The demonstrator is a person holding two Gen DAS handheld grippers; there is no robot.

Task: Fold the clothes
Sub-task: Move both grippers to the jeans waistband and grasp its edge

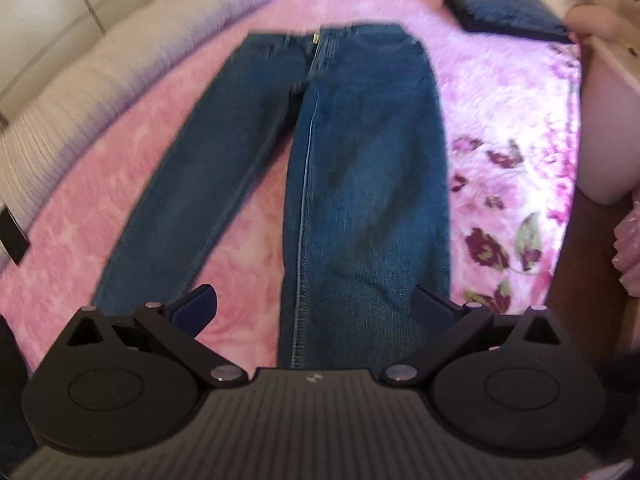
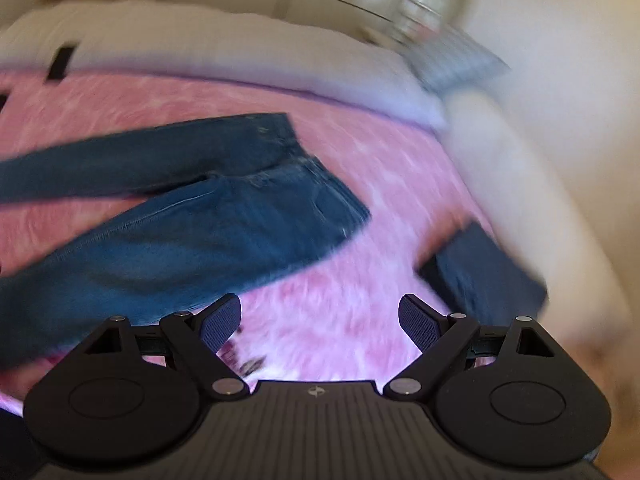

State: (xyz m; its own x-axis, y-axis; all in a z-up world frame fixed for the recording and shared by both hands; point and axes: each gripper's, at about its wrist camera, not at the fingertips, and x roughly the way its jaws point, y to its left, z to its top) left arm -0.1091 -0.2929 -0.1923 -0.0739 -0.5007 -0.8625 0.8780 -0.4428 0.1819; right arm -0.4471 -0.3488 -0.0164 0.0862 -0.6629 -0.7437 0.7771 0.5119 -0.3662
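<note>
A pair of blue jeans [image 1: 352, 168] lies flat and unfolded on a pink blanket [image 1: 224, 248], waistband far, legs spread toward the camera. My left gripper [image 1: 316, 304] is open and empty, hovering over the right leg near its hem. In the right wrist view the jeans [image 2: 208, 224] lie to the left, waistband toward the middle. My right gripper [image 2: 320, 320] is open and empty above bare blanket [image 2: 360, 184], to the right of the jeans. This view is motion-blurred.
A folded dark blue garment [image 1: 508, 8] sits at the far right corner of the bed, also in the right wrist view [image 2: 488, 272]. A white padded bed edge [image 1: 80, 80] runs along the left. The floral part of the blanket [image 1: 512, 184] lies right.
</note>
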